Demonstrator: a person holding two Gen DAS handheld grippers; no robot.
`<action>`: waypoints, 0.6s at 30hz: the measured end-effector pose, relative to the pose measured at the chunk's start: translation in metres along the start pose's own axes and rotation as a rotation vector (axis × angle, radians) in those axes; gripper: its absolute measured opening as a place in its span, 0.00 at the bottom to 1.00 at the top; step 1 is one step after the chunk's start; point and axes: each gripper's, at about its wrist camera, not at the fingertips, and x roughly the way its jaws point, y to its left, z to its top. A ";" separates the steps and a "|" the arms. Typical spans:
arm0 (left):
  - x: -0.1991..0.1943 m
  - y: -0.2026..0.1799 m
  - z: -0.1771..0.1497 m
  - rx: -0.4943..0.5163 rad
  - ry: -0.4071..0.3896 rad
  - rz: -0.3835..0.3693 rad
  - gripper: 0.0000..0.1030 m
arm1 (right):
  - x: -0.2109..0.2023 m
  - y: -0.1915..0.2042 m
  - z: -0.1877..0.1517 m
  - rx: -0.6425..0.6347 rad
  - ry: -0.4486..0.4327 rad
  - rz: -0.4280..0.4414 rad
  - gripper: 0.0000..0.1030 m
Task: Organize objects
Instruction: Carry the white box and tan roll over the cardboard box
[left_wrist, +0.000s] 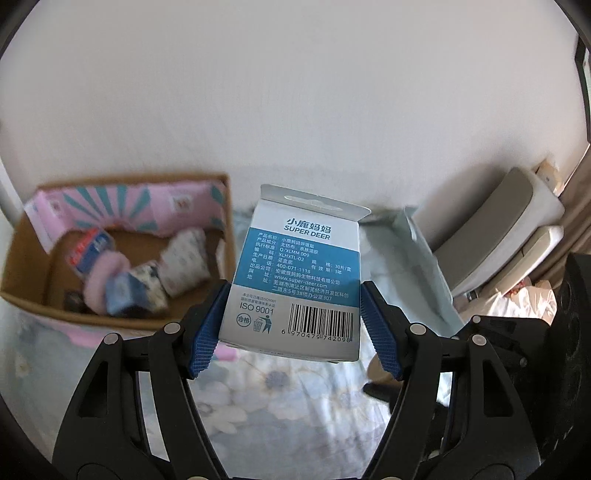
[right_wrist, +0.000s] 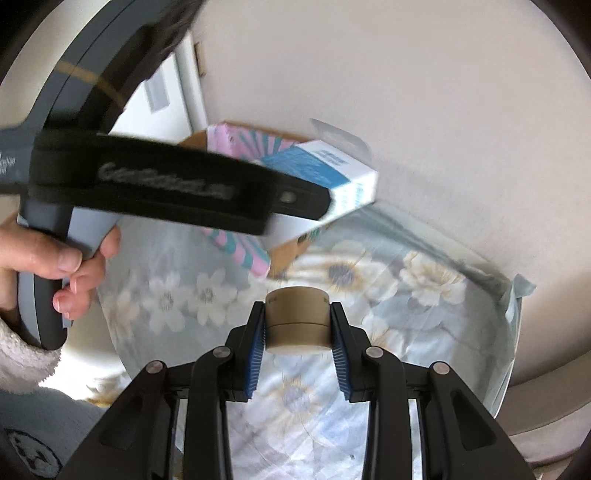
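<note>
My left gripper (left_wrist: 293, 325) is shut on a blue and white Super Deer box (left_wrist: 299, 273) and holds it in the air, right of an open cardboard box (left_wrist: 26, 280). The cardboard box holds a pink patterned carton (left_wrist: 125, 206) and several small packets. In the right wrist view the left gripper (right_wrist: 317, 206) carries the same blue and white box (right_wrist: 332, 173) in front of the cardboard box (right_wrist: 195, 140). My right gripper (right_wrist: 298, 328) is shut on a tan round jar (right_wrist: 297, 321), held above the floral cloth (right_wrist: 406, 295).
A round table with a floral cloth (left_wrist: 295, 398) lies under both grippers. A white wall stands behind it. A beige chair (left_wrist: 498, 229) is at the right. A person's hand (right_wrist: 48, 266) grips the left tool's handle.
</note>
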 end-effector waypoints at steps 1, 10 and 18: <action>-0.007 0.006 0.006 0.001 -0.013 0.001 0.66 | -0.010 0.001 -0.002 0.010 -0.008 -0.004 0.30; -0.047 0.061 0.041 0.008 -0.069 0.020 0.66 | -0.006 0.010 0.061 0.048 -0.039 -0.107 0.30; -0.071 0.122 0.058 -0.012 -0.097 0.054 0.66 | 0.014 0.033 0.121 0.081 -0.036 -0.121 0.30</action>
